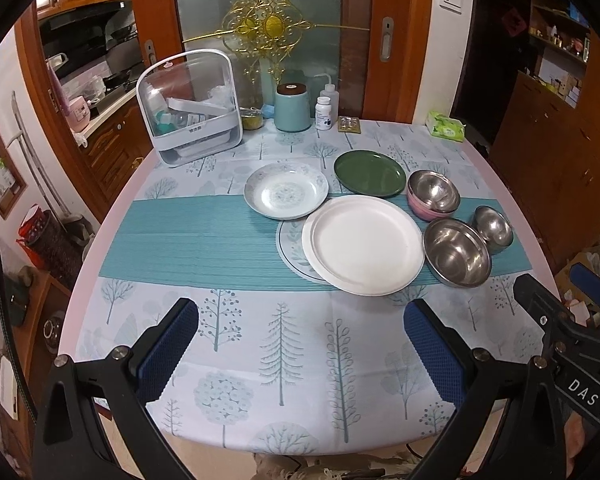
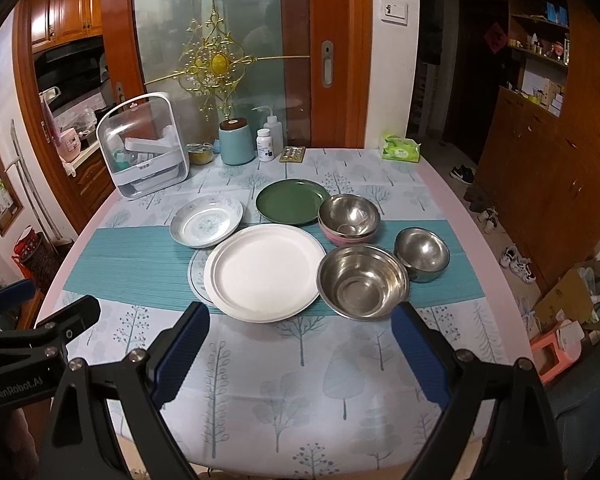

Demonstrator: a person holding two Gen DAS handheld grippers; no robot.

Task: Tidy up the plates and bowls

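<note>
A large white plate (image 1: 363,243) (image 2: 265,273) lies mid-table on top of a patterned plate (image 1: 291,245) (image 2: 198,274), whose rim shows at its left. Behind it sit a patterned shallow dish (image 1: 286,190) (image 2: 206,221) and a green plate (image 1: 369,172) (image 2: 293,201). To the right are a large steel bowl (image 1: 457,252) (image 2: 363,281), a small steel bowl (image 1: 493,229) (image 2: 421,253) and a steel bowl nested in a pink bowl (image 1: 433,195) (image 2: 349,217). My left gripper (image 1: 302,334) and right gripper (image 2: 300,334) hover open over the table's near side, both holding nothing.
A clear-lidded white storage box (image 1: 192,110) (image 2: 144,148) stands back left. A teal canister (image 1: 293,107) (image 2: 237,142), bottles (image 1: 324,112) and a small pot line the far edge. A green tissue pack (image 1: 446,126) (image 2: 400,148) lies back right. Shoes and boxes litter the floor at right.
</note>
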